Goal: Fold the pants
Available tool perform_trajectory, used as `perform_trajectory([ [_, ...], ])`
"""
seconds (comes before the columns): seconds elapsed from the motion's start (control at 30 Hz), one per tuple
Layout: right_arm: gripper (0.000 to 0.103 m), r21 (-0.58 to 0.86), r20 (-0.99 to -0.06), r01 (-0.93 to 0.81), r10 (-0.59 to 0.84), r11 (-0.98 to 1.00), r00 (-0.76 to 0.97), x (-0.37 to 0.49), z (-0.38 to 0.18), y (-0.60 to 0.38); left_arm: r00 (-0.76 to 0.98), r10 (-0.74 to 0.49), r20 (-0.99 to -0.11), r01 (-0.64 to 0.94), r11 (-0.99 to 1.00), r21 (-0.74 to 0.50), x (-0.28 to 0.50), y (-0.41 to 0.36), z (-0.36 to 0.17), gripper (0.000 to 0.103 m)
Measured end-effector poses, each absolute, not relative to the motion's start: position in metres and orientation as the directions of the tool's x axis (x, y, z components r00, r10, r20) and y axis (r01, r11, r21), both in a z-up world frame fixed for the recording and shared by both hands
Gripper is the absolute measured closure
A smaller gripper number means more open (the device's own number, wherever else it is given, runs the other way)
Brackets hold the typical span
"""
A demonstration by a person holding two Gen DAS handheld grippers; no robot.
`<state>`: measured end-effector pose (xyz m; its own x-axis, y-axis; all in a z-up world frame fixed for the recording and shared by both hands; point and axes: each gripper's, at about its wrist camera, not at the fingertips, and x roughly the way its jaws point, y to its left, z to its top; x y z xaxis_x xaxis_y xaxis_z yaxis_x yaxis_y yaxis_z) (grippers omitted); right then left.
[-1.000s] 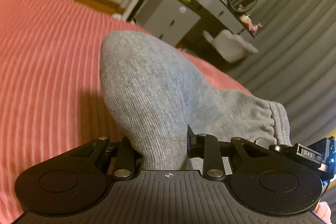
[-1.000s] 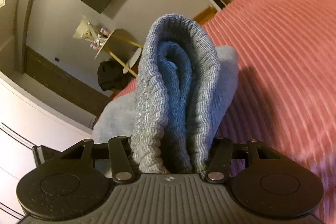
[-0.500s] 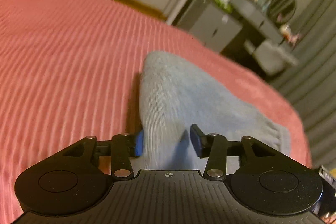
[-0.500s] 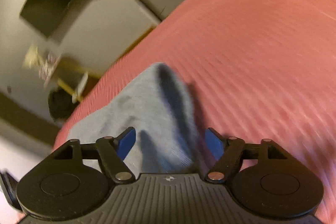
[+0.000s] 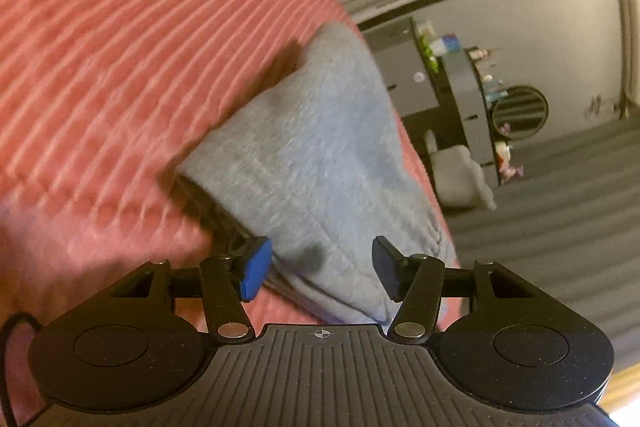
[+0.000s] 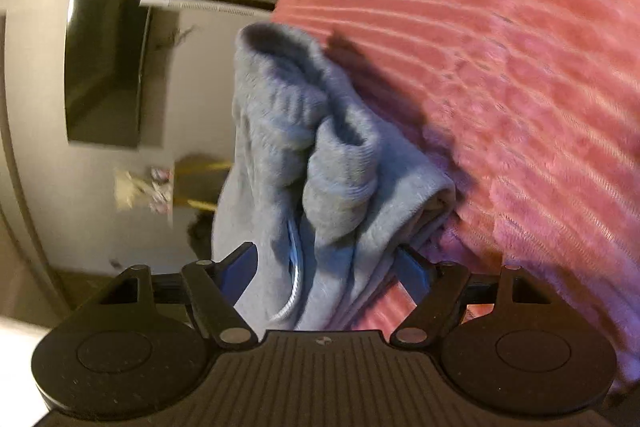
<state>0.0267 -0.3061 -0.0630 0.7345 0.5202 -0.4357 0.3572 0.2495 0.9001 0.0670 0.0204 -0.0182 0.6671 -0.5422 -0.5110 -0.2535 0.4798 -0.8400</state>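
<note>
Both the left tongs [image 5: 318, 269] and right tongs [image 6: 324, 267] have just been opening (no writing legible), straddling the grey pants [image 5: 312, 155] unpinched on the bed [image 5: 120, 47].

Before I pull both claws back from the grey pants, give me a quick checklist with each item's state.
1. Left claw released, jaws just opening, pads off the cloth: ok.
2. Right claw released, jaws just opened wide: ok.
3. Grey pants resting on the pink ribbed bedspread: ok.
4. Fold neat: not ok, ribbed cuffs bunch up loose.
5. Cloth clear of right claw fingers: cannot tell, the fabric lies between them.
6. White drawstring tucked in: not ok, it shows.
</note>
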Motion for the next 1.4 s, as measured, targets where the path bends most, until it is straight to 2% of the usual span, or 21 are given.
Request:
perform_trajectory([
  [0.07, 0.027, 0.903, -0.428, 0.374, 0.507, 0.212, 0.748, 0.027, -0.068, -0.308, 0.643, -0.566, -0.516, -0.267, 0.466, -0.843, 0.066, 0.018, -0.024, 0.043],
  [0.13, 0.042, 0.917, -0.399, 0.342, 0.508, 0.206, 0.764, 0.025, -0.069, -0.309, 0.620, -0.555, -0.554, -0.258, 0.523, -0.812, 0.061, 0.018, -0.027, 0.043],
  [0.23, 0.049, 0.933, -0.359, 0.286, 0.495, 0.219, 0.791, 0.029, -0.062, -0.308, 0.620, -0.526, -0.582, -0.283, 0.542, -0.791, 0.066, 0.015, -0.032, 0.043],
  [0.3, 0.049, 0.925, -0.378, 0.298, 0.486, 0.236, 0.788, 0.037, -0.065, -0.304, 0.636, -0.509, -0.581, -0.324, 0.507, -0.799, 0.071, 0.015, -0.038, 0.041],
  [0.43, 0.039, 0.928, -0.372, 0.329, 0.475, 0.174, 0.798, 0.052, -0.078, -0.301, 0.672, -0.479, -0.565, -0.356, 0.460, -0.813, 0.081, 0.013, -0.040, 0.041],
  [0.5, 0.042, 0.929, -0.371, 0.330, 0.467, 0.170, 0.803, 0.055, -0.078, -0.302, 0.704, -0.450, -0.549, -0.330, 0.477, -0.814, 0.086, 0.008, -0.035, 0.051],
  [0.53, 0.055, 0.926, -0.377, 0.331, 0.458, 0.181, 0.805, 0.055, -0.077, -0.301, 0.713, -0.437, -0.548, -0.321, 0.491, -0.810, 0.089, 0.008, -0.032, 0.064],
  [0.57, 0.059, 0.924, -0.382, 0.327, 0.449, 0.199, 0.807, 0.056, -0.076, -0.301, 0.725, -0.424, -0.542, -0.311, 0.501, -0.808, 0.090, 0.011, -0.033, 0.069],
  [0.63, 0.064, 0.929, -0.370, 0.310, 0.450, 0.204, 0.813, 0.053, -0.075, -0.301, 0.774, -0.385, -0.503, -0.274, 0.512, -0.814, 0.084, 0.018, -0.025, 0.089],
  [0.7, 0.063, 0.937, -0.347, 0.286, 0.449, 0.201, 0.823, 0.049, -0.070, -0.301, 0.793, -0.377, -0.478, -0.257, 0.505, -0.824, 0.081, 0.019, -0.024, 0.089],
  [0.77, 0.053, 0.935, -0.349, 0.279, 0.442, 0.218, 0.826, 0.051, -0.069, -0.298, 0.769, -0.363, -0.526, -0.305, 0.515, -0.801, 0.083, 0.016, -0.028, 0.083],
  [0.83, 0.047, 0.924, -0.380, 0.312, 0.425, 0.222, 0.822, 0.055, -0.073, -0.295, 0.743, -0.346, -0.572, -0.359, 0.515, -0.778, 0.084, 0.012, -0.034, 0.057],
  [0.9, 0.051, 0.914, -0.403, 0.339, 0.414, 0.221, 0.816, 0.060, -0.078, -0.293, 0.742, -0.336, -0.581, -0.381, 0.502, -0.777, 0.091, 0.011, -0.036, 0.063],
  [0.93, 0.060, 0.906, -0.422, 0.357, 0.405, 0.227, 0.811, 0.061, -0.077, -0.293, 0.757, -0.327, -0.565, -0.372, 0.496, -0.785, 0.091, 0.012, -0.034, 0.087],
  [0.97, 0.064, 0.894, -0.445, 0.371, 0.397, 0.252, 0.802, 0.062, -0.073, -0.291, 0.784, -0.324, -0.530, -0.340, 0.489, -0.803, 0.089, 0.015, -0.029, 0.089],
  [1.03, 0.071, 0.899, -0.424, 0.331, 0.386, 0.285, 0.819, 0.057, -0.059, -0.290, 0.813, -0.298, -0.499, -0.289, 0.537, -0.792, 0.083, 0.013, -0.013, 0.089],
  [1.13, 0.071, 0.925, -0.343, 0.235, 0.391, 0.299, 0.854, 0.050, -0.046, -0.288, 0.813, -0.256, -0.524, -0.269, 0.633, -0.726, 0.078, 0.005, -0.007, 0.087],
  [1.2, 0.070, 0.916, -0.371, 0.263, 0.386, 0.304, 0.845, 0.051, -0.054, -0.289, 0.779, -0.241, -0.578, -0.305, 0.660, -0.686, 0.082, 0.002, -0.017, 0.081],
  [1.27, 0.067, 0.859, -0.485, 0.356, 0.360, 0.369, 0.797, 0.056, -0.067, -0.289, 0.750, -0.227, -0.622, -0.344, 0.668, -0.659, 0.084, -0.001, -0.026, 0.070],
  [1.3, 0.067, 0.859, -0.481, 0.342, 0.371, 0.382, 0.794, 0.057, -0.070, -0.291, 0.747, -0.221, -0.627, -0.351, 0.669, -0.655, 0.084, 0.000, -0.026, 0.068],
  [1.4, 0.054, 0.852, -0.503, 0.359, 0.406, 0.381, 0.763, 0.057, -0.055, -0.299, 0.738, -0.250, -0.626, -0.355, 0.645, -0.677, 0.085, 0.007, -0.023, 0.067],
])
